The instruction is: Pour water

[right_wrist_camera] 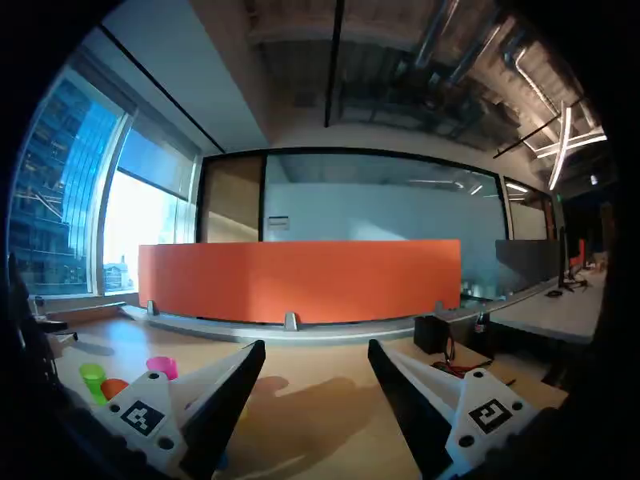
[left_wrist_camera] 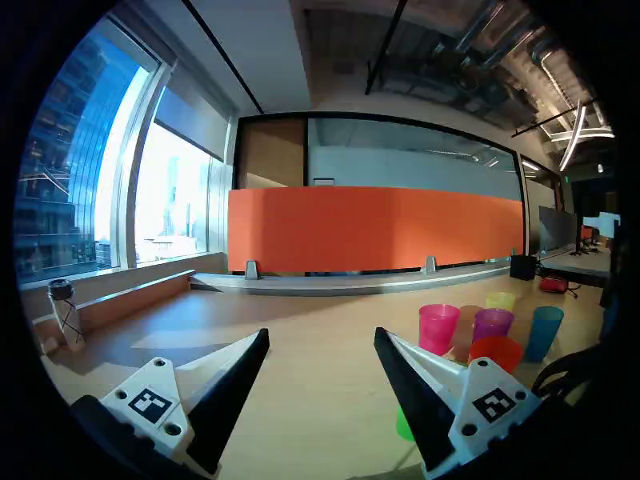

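A cluster of plastic cups stands on the wooden table at the right of the left gripper view: a pink cup (left_wrist_camera: 438, 327), a purple cup (left_wrist_camera: 492, 323), a yellow cup (left_wrist_camera: 501, 301), a blue cup (left_wrist_camera: 546, 332), an orange-red cup (left_wrist_camera: 496, 352) and a green cup (left_wrist_camera: 404, 424) partly hidden behind the right finger. My left gripper (left_wrist_camera: 322, 352) is open above the table, left of the cups, holding nothing. My right gripper (right_wrist_camera: 316, 364) is open and holds nothing; a green cup (right_wrist_camera: 94, 378), an orange cup (right_wrist_camera: 114, 388) and a pink cup (right_wrist_camera: 162, 367) sit at its lower left.
An orange divider panel (left_wrist_camera: 376, 228) runs along the table's far edge. A small bottle (left_wrist_camera: 64, 312) stands on the window ledge at left. A black box (right_wrist_camera: 434, 334) with cables and a dark bottle (right_wrist_camera: 481, 322) sit at the right. A red object (left_wrist_camera: 554, 284) lies far right.
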`<state>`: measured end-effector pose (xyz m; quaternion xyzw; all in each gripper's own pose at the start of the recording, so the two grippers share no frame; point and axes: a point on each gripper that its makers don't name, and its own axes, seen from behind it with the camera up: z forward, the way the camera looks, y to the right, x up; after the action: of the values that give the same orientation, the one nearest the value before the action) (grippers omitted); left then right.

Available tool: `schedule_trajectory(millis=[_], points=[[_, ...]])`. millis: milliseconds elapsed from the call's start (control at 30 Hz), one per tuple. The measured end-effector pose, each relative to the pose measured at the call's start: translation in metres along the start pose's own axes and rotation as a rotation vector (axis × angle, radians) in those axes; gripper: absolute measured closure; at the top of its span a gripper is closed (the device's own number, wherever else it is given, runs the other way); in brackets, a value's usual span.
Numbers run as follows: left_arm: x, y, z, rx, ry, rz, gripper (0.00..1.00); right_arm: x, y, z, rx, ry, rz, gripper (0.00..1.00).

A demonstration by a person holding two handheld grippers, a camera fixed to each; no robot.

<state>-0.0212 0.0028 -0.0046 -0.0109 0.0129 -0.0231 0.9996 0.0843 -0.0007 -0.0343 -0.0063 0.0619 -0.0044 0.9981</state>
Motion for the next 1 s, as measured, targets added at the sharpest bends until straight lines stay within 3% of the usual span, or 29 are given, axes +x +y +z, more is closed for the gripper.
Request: schedule_trajectory(millis=[467,1000], points=[[0.001,-0.001,0.001,0.0,-0.001,0.001,0.02,-0.003,0.004,-0.003,0.021,0.027,-0.07,0.01],[0.001,-0.001,0.001,0.0,-0.001,0.001,0.02,-0.029,-0.004,0.009,0.048,0.018,-0.034,0.01]])
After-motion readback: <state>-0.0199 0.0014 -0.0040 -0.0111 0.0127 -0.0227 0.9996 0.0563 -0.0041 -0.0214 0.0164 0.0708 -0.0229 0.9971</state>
